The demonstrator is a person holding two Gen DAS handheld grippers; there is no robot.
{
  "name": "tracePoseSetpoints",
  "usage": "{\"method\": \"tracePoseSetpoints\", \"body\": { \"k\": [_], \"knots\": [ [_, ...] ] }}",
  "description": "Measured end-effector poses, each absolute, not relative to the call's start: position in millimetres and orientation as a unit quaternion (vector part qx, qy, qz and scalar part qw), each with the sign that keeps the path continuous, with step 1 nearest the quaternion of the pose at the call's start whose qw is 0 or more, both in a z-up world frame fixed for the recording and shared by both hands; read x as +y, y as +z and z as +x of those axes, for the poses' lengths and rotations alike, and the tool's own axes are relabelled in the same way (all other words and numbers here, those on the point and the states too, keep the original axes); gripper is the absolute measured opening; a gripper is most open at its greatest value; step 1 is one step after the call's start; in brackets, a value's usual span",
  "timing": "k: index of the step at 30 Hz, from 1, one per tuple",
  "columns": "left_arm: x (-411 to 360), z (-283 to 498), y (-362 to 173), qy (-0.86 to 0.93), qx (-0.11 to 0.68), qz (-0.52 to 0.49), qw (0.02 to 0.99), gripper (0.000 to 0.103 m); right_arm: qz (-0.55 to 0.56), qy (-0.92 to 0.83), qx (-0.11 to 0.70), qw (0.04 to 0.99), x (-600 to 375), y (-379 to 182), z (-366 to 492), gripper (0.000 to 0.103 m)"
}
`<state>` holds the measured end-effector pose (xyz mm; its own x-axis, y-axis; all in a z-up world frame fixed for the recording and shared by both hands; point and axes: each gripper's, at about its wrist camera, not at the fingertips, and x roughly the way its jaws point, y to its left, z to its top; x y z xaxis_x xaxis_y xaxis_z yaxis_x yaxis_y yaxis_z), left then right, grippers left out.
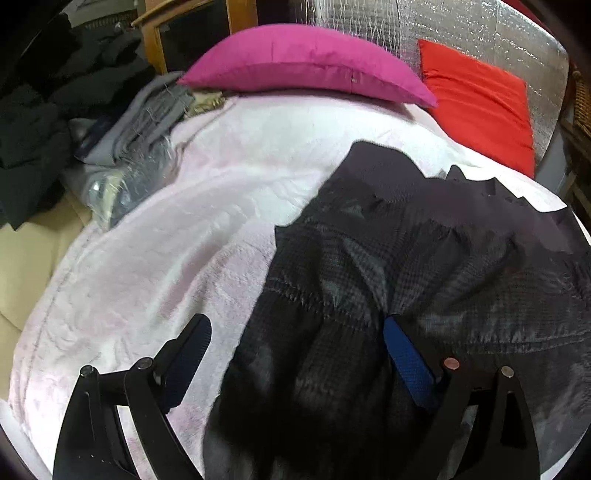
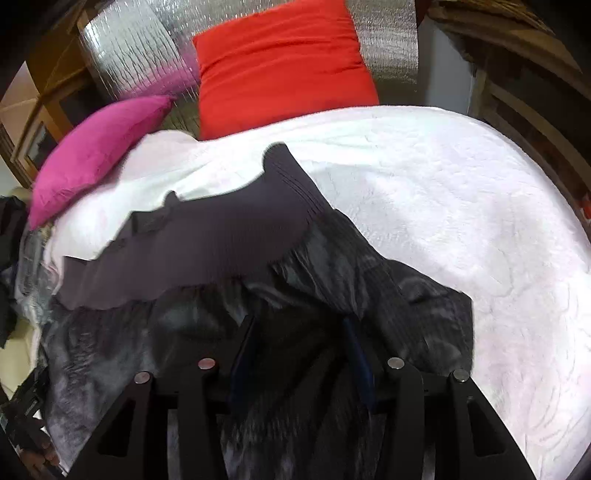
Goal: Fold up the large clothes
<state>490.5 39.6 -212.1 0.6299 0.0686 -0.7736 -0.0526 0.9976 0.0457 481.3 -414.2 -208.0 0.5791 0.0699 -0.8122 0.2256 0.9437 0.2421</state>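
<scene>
A large dark grey checked garment (image 1: 388, 266) with a plain dark ribbed band lies crumpled on a white fleece blanket (image 1: 192, 236). My left gripper (image 1: 295, 332) is open, its blue-padded fingers (image 1: 406, 354) spread wide over the garment's left edge, with cloth between them. In the right wrist view the garment (image 2: 332, 280) fills the lower middle on the blanket (image 2: 461, 206). My right gripper (image 2: 301, 325) has its jaws close together with dark cloth bunched between them.
A magenta pillow (image 1: 306, 62) and a red pillow (image 1: 480, 103) lie at the far end against a silver foil sheet (image 1: 461, 26). A pile of grey and dark clothes (image 1: 122, 122) sits at the left. Wooden furniture (image 2: 535, 96) borders the right.
</scene>
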Motion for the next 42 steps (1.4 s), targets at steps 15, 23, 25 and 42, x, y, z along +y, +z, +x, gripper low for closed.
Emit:
{"method": "tracePoseSetpoints", "body": {
  "k": [15, 23, 25, 42],
  "knots": [
    [51.3, 486.4, -218.5, 0.082, 0.44, 0.057, 0.892, 0.095, 0.177, -0.046, 0.447, 0.875, -442.2, -209.3, 395.1, 0.054],
    [56.3, 475.0, -190.6, 0.064, 0.412, 0.014, 0.909, 0.095, 0.231, -0.012, 0.404, 0.885, -451.4, -187.1, 378.6, 0.054],
    [57.6, 476.0, -190.1, 0.07, 0.41, 0.015, 0.909, 0.095, 0.238, 0.001, 0.415, 0.878, -449.0, -193.9, 382.9, 0.054],
    [41.7, 459.1, -184.8, 0.092, 0.398, 0.074, 0.91, 0.095, 0.196, 0.018, 0.447, 0.872, -407.0, -211.3, 393.8, 0.058]
  ]
}}
